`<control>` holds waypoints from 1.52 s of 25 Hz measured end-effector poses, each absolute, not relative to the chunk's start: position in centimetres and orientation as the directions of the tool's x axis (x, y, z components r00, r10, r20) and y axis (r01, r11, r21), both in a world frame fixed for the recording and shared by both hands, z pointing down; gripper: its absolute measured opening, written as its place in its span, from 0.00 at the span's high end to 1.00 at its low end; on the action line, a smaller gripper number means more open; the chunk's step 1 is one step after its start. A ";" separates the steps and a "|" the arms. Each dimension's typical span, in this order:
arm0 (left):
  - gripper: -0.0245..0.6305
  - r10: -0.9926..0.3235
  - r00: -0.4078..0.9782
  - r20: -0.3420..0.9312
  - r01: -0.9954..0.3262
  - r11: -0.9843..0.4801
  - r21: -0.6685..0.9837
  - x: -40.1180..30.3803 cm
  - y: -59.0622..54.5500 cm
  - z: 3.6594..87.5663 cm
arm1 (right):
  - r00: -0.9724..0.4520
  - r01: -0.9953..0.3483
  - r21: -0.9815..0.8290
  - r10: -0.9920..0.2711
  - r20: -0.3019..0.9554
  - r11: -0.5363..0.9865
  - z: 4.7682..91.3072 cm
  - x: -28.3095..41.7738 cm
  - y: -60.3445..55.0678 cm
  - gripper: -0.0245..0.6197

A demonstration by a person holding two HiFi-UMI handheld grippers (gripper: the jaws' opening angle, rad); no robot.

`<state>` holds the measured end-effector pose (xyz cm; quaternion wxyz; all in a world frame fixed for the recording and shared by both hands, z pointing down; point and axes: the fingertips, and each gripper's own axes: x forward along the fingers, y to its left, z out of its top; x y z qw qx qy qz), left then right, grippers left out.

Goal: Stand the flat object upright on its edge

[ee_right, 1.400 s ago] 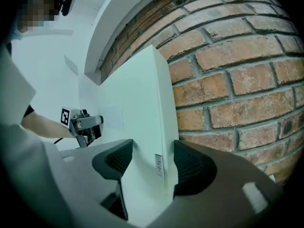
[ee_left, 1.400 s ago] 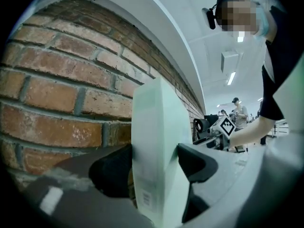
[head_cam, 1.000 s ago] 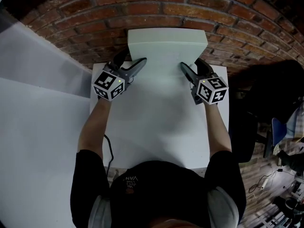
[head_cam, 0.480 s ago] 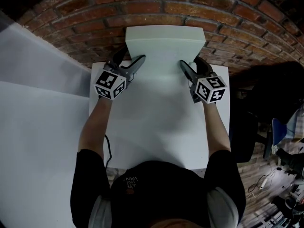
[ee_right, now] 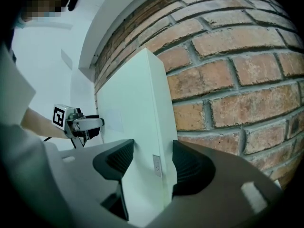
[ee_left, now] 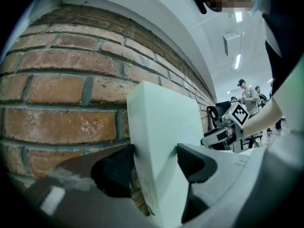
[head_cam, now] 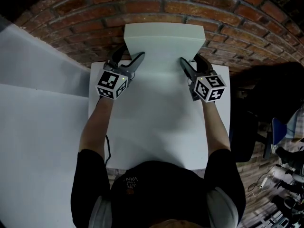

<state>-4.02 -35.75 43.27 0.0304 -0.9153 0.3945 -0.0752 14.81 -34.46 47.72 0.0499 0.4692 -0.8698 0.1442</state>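
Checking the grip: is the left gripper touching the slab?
Touching. The left gripper view shows both pads of the left gripper pressed against the slab, one on each face, with no gap.

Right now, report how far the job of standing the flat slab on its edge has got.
Done: the pale green rectangular foam slab stands upright on its edge at the far end of the white table, before the red brick wall. In hand: the left gripper and right gripper each clamp one side of it. Left: letting go, to see whether it stands alone.
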 end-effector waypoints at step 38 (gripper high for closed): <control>0.52 -0.767 0.632 0.115 -0.770 -0.638 -0.021 -4.6 -35.3 43.7 | -0.537 -0.844 -0.137 -0.812 0.229 0.519 47.0 15.2 -34.6 0.50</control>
